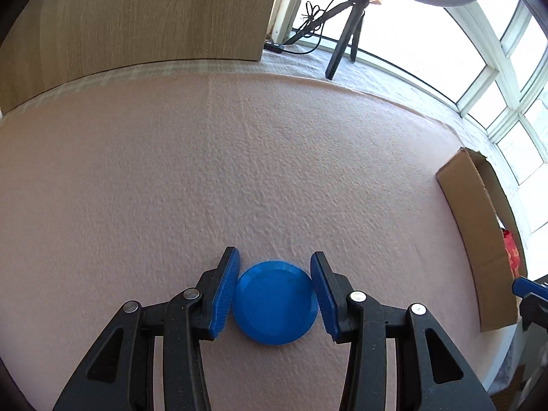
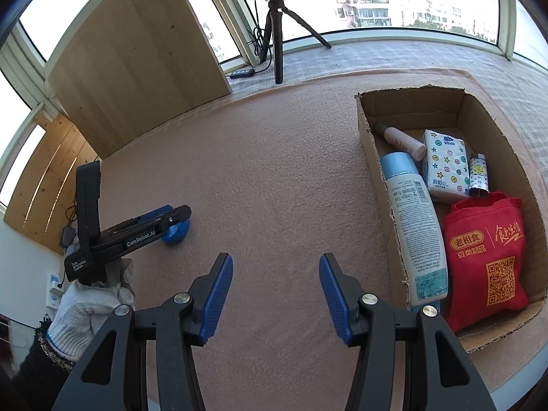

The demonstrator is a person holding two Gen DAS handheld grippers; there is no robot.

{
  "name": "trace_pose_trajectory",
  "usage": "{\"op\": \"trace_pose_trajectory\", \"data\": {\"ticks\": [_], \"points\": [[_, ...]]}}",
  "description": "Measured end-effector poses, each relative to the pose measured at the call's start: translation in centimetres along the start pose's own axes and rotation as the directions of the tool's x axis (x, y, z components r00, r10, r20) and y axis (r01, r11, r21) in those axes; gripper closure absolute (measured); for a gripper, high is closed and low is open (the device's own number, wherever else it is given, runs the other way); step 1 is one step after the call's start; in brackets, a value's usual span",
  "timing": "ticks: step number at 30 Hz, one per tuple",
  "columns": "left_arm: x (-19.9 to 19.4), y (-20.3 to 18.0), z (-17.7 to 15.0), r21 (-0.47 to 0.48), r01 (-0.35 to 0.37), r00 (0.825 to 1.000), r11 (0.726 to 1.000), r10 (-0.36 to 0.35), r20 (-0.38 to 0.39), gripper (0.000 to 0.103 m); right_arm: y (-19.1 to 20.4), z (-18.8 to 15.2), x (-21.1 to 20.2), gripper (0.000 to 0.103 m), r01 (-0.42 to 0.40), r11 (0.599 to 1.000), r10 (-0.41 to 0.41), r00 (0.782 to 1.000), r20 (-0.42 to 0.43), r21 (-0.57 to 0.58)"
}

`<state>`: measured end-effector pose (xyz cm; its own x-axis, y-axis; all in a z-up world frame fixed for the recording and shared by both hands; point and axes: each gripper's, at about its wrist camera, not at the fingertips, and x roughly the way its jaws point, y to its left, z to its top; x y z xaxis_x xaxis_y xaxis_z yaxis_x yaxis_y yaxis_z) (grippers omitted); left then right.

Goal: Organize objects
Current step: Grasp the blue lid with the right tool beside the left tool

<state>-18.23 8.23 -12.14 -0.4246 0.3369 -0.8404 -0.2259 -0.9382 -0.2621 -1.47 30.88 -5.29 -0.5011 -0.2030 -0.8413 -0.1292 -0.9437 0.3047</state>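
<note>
Between the parted fingers of the left gripper (image 1: 274,296), a blue disc (image 1: 274,303) is framed flat on the pink mat (image 1: 239,171), apparently not yet clamped. The pick-up step is judged in hand; closing, lifting and carrying to the cardboard box (image 2: 368,144) are called for. The right gripper (image 2: 275,296) is held wide open and empty.

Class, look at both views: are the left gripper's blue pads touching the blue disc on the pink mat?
Cannot tell. In the left wrist view the left gripper straddles the blue disc, pads at its edge.

Blue disc (image 2: 178,231) half hidden behind left gripper (image 2: 171,219); box's (image 1: 479,239) contents mostly unseen
</note>
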Motion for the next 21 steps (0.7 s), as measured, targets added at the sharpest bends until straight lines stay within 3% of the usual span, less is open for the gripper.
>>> {"op": "trace_pose_trajectory", "data": {"ticks": [6,10,14,21], "points": [[-2.5,-2.3,-5.6,-0.034,0.069,0.997,0.997,-0.07,-0.014,0.057,0.7,-0.6,1.1,0.054,-0.028,0.999,0.027,0.999,-0.027,-0.028],[-3.8,-3.4,-8.2,-0.032,0.084,0.996,0.996,-0.085,-0.027,0.057,1.4,-1.5,2.2,0.054,-0.045,0.998,0.042,0.997,-0.059,-0.052],[-5.2,-3.4,-10.3,-0.09,0.112,0.992,0.99,-0.116,-0.04,0.053,2.0,-2.4,3.1,0.054,-0.069,0.995,0.063,0.994,-0.086,-0.075],[-6.7,-4.0,-12.3,0.016,0.094,0.993,0.995,-0.093,-0.067,0.05,2.8,-3.3,5.6,0.054,-0.126,0.988,0.11,0.981,-0.16,-0.09]]}}
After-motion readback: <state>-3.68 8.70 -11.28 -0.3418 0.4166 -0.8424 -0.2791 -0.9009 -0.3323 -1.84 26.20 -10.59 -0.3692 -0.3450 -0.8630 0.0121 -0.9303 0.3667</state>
